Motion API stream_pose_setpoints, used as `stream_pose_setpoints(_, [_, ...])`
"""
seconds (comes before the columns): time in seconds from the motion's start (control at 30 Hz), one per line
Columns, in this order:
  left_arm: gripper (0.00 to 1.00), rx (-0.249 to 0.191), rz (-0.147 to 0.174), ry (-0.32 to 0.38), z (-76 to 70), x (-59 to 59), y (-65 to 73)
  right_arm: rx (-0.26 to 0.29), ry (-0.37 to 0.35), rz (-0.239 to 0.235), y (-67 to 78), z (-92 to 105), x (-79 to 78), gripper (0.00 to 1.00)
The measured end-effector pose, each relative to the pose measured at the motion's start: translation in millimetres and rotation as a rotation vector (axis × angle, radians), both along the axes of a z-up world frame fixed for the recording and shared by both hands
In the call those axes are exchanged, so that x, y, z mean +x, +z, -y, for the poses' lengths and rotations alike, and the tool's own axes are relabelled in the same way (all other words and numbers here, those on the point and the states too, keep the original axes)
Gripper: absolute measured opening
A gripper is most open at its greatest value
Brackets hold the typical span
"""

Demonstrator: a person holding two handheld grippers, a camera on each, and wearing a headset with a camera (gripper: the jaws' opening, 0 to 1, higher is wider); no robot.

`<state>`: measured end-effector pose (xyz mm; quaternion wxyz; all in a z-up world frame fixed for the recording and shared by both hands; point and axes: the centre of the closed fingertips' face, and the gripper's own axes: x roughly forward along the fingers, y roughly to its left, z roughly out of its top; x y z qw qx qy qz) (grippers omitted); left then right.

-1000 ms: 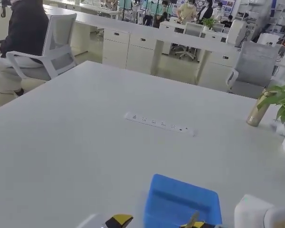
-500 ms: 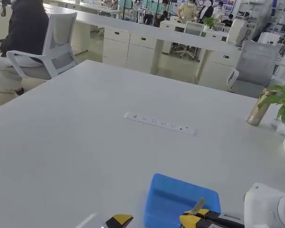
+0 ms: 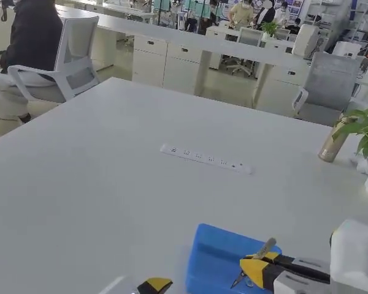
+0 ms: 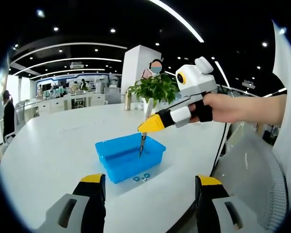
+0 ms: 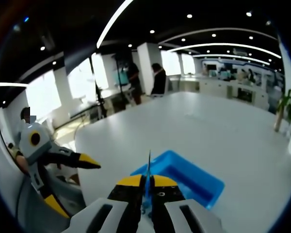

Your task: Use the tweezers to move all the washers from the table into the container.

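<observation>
The right gripper [image 3: 253, 267] is now seen further in over the blue rectangular plastic container [image 3: 218, 248] than half a second ago. Its jaws are clamped on the slim metal tweezers [image 4: 143, 141], whose tip is pointed down inside the container. The left gripper [image 4: 150, 180] is held with jaws wide apart. Small metal ring washers [image 4: 141, 178] are noted on the white table [image 4: 63, 141], just beside the container's wall.
</observation>
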<state>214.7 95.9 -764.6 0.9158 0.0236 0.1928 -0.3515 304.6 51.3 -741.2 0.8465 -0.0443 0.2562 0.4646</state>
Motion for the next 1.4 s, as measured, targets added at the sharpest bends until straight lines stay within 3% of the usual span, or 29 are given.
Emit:
stream_pose_setpoints(0.17, [0.76,0.0,0.001,0.001,-0.5,-0.1,0.0,0.002,-0.004,0.002,-0.1,1.5,2.8,0.02])
stream_pose_setpoints(0.4, [0.75,0.004,-0.003,-0.002,-0.2,-0.9,-1.0,-0.004,0.013,-0.021,-10.5,-4.4,-7.3,0.02])
stream_pose_setpoints(0.57, [0.75,0.004,-0.003,-0.004,0.1,-1.1,-1.1,-0.004,0.015,-0.026,-10.1,-6.3,-10.5,0.02])
stream_pose_setpoints(1.4, [0.75,0.008,-0.001,-0.005,0.1,-0.9,-0.8,-0.009,0.019,-0.026,-13.1,-3.7,-7.1,0.02])
